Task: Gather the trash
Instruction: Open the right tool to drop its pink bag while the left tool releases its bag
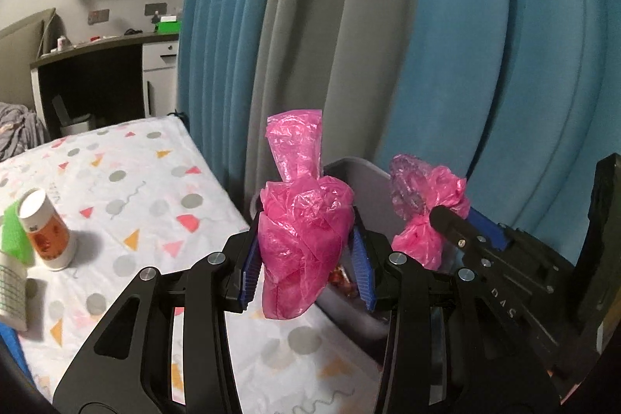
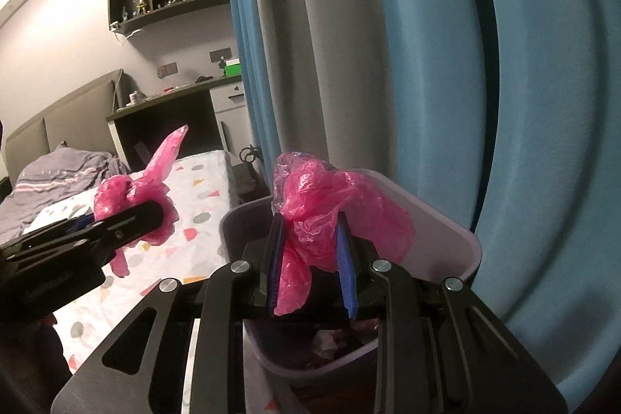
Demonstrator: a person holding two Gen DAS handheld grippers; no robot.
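On my left gripper (image 1: pixel 306 255) the jaws pinch a bunched pink bag handle (image 1: pixel 302 239), the right gripper (image 2: pixel 310 266) clamps the other handle (image 2: pixel 310 231) above the bin (image 2: pixel 462 239); thin, slippery, tearable film, best held at these gathered knots.

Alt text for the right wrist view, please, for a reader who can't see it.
The right gripper pinches a bunch of crinkled pink plastic bag over a grey plastic bin holding scraps. At left, the left gripper clamps another bunch of pink plastic above a bed's patterned white sheet, with blue and grey curtains behind.
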